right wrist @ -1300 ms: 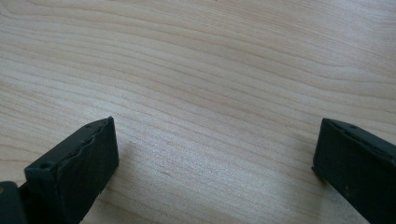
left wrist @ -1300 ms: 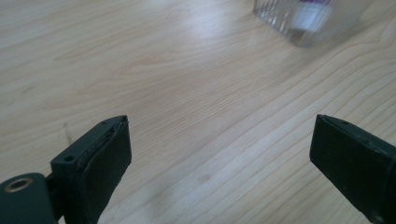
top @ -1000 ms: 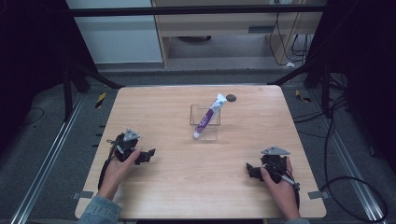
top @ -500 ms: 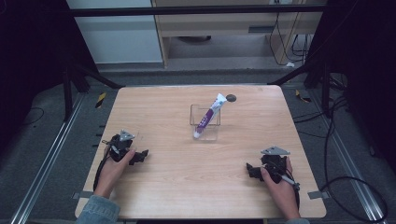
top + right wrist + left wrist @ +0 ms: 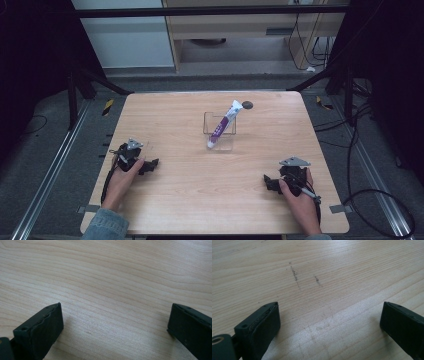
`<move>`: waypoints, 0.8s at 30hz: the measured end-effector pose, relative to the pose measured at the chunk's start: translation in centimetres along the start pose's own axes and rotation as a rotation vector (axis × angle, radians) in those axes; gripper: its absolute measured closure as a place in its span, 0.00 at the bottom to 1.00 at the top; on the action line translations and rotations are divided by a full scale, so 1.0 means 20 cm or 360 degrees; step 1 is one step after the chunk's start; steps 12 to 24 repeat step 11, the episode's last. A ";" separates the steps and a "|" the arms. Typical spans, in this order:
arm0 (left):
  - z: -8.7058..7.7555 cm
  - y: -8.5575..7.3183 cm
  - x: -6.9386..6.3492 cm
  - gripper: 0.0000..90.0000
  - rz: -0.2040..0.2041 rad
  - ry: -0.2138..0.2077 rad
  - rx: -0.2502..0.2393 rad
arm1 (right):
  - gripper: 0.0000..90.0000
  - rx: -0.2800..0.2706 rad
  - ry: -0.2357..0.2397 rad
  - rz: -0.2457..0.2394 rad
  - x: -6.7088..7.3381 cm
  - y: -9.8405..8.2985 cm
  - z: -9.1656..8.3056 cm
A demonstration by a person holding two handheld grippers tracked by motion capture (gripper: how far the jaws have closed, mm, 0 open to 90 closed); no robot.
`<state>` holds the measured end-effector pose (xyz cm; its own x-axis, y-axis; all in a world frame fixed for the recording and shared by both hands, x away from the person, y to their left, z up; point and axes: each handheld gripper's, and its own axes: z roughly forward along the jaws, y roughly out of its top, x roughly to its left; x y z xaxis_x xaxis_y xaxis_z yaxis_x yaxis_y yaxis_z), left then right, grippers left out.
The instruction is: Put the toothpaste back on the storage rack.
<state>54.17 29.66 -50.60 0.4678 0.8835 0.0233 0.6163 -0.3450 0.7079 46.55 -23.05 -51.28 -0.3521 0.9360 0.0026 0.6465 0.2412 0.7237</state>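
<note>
- Purple and white, the tube (image 5: 223,123) leans in a clear box (image 5: 219,133) near the middle of the table (image 5: 200,200), cap end down and flat end up over the far rim; the lean looks like the box wall propping it.
- A small dark disc (image 5: 247,105) lies just beyond the tube's top; what it is, I cannot tell from the high view.
- The left gripper (image 5: 150,165) rests low on the wood at the near left, well apart from the box, jaws wide and empty.
- The right gripper (image 5: 269,182) sits at the near right, jaws likewise wide with nothing between.
- The left gripper view adds faint dark scuffs (image 5: 294,275) in the grain, too fine for the high view.
</note>
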 end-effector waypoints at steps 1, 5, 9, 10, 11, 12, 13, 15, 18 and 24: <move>0.00 0.00 0.00 0.02 0.0002 -0.0001 -0.0005 | 0.00 0.0000 0.0000 0.0000 0.00 0.00 0.00; 0.01 0.00 0.01 0.01 -0.0008 0.0009 -0.0011 | 0.00 0.0001 0.0001 0.0001 0.00 0.00 0.00; 0.01 0.00 0.01 0.00 -0.0029 0.0016 -0.0007 | 0.00 0.0000 0.0000 0.0001 0.00 0.00 0.00; 0.01 0.00 0.01 0.00 -0.0030 0.0018 -0.0007 | 0.00 0.0000 0.0000 0.0000 0.00 0.00 0.00; 0.01 0.00 0.01 0.00 -0.0031 0.0018 -0.0007 | 0.00 0.0000 0.0000 0.0000 0.00 0.00 0.00; 0.01 0.00 0.01 0.00 -0.0031 0.0018 -0.0007 | 0.00 0.0000 0.0000 0.0000 0.00 0.00 0.00; 0.01 0.00 0.01 0.00 -0.0031 0.0018 -0.0007 | 0.00 0.0000 0.0000 0.0000 0.00 0.00 0.00; 0.01 0.00 0.01 0.00 -0.0031 0.0018 -0.0007 | 0.00 0.0000 0.0000 0.0000 0.00 0.00 0.00; 0.01 0.00 0.01 0.00 -0.0031 0.0018 -0.0007 | 0.00 0.0000 0.0000 0.0000 0.00 0.00 0.00; 0.01 0.00 0.01 0.00 -0.0031 0.0018 -0.0007 | 0.00 0.0000 0.0000 0.0000 0.00 0.00 0.00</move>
